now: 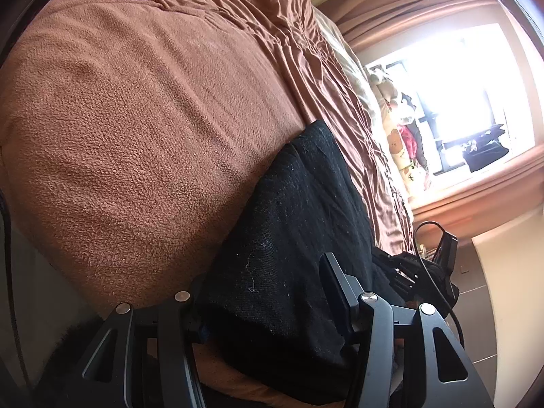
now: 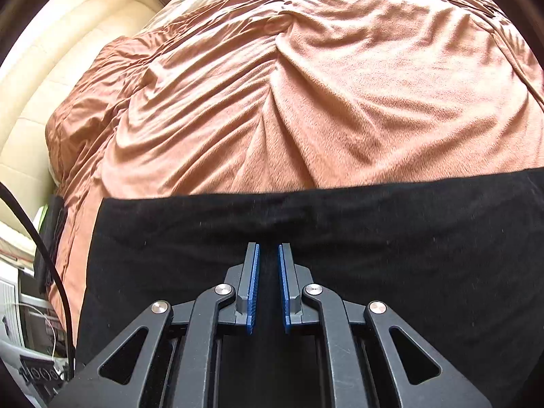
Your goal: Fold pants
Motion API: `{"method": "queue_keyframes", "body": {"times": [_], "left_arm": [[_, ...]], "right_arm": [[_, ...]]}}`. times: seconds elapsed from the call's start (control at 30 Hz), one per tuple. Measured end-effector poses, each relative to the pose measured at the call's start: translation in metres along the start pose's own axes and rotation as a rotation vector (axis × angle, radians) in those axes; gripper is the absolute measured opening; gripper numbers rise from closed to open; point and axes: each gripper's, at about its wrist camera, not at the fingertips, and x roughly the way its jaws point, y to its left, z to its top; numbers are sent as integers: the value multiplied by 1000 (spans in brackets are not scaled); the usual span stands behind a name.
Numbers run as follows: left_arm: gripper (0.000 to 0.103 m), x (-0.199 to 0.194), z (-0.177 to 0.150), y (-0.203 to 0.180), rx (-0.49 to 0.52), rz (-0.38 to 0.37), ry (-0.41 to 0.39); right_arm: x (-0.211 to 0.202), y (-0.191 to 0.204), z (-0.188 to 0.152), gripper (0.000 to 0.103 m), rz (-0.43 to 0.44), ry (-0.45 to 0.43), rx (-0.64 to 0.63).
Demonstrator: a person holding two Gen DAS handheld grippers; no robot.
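Black pants (image 1: 299, 238) lie folded as a thick bundle on a brown fleece blanket (image 1: 136, 119) over a bed. In the left wrist view the bundle's near end fills the gap between my left gripper's (image 1: 268, 292) fingers and sits raised off the blanket. The right finger (image 1: 335, 282) shows against the cloth, and the left one is mostly hidden under it. In the right wrist view the pants (image 2: 408, 238) spread as a wide flat band. My right gripper (image 2: 268, 246) rests over their middle, its blue pads (image 2: 253, 282) almost together. A small dimple marks the cloth just ahead of the tips.
The rumpled blanket (image 2: 306, 102) runs far beyond the pants. A cream padded headboard (image 2: 40, 85) stands at the left. A bright window (image 1: 459, 95) with toys on its sill (image 1: 401, 136) is at the right. Black hardware with a cable (image 1: 442, 255) hangs over the tiled floor.
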Motion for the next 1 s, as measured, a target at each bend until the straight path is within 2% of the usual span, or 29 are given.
{"method": "queue_keyframes", "body": {"times": [0.07,0.2,0.3,0.67,0.77,1.0], "left_arm": [[47,0,0,0,-3,17,-4],[47,3,1,1,-2,14,3],[46,3,1,2,-7,7,4],[16,0,3,11,-39,-40,-3],[12,-6,2,6,-8,-40,-13],[10,-22,2,-14,23,-83,-37]], "right_arm": [[4,-2,3,6,10,1,20],[9,-9,9,5,39,12,55],[4,-7,5,5,30,29,44],[-30,-8,-41,5,64,76,1],[-39,-10,-58,5,81,78,2],[-65,-17,-93,5,106,58,2]]}}
